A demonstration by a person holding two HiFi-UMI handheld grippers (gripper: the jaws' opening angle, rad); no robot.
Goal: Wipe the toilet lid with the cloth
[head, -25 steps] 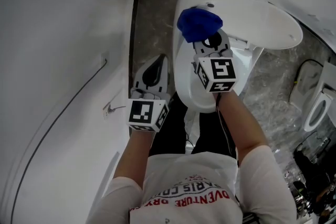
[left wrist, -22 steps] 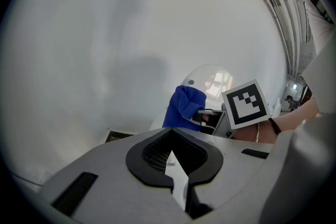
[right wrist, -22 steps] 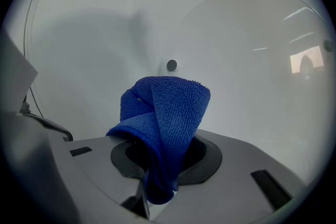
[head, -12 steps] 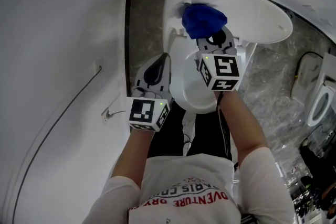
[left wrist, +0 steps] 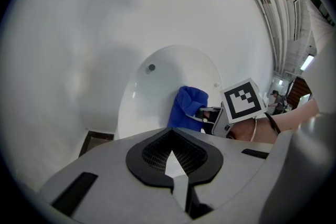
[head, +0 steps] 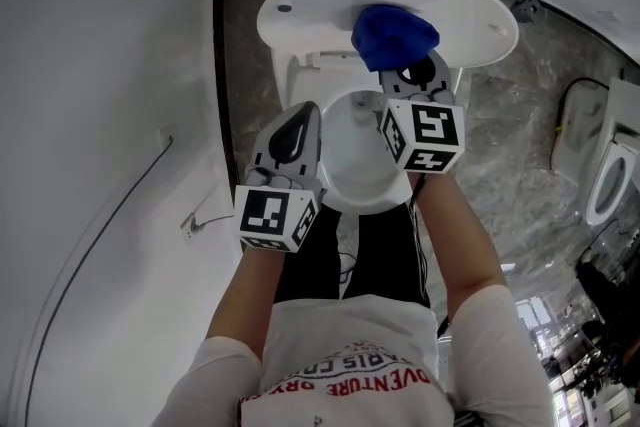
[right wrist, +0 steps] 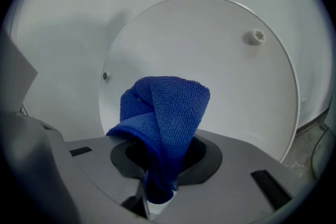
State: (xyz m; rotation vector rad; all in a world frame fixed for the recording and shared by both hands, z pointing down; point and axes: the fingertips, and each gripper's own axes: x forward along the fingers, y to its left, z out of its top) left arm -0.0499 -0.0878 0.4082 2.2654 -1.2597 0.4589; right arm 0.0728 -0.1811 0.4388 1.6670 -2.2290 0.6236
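Grey marbled floor, one toilet parked on it

The floor (head: 510, 165) is seen as grey veined stone, and a white toilet (head: 345, 150) is stood on it at the far middle. It's kept close to the white wall (head: 100, 115) on the left, with only a narrow strip of floor shown between them. Off to the right, a white oval-ringed fixture (head: 605, 180) is set on the same floor, well apart from the toilet. Some dark clutter (head: 600, 315) is dumped near right, too blurry to be made out.
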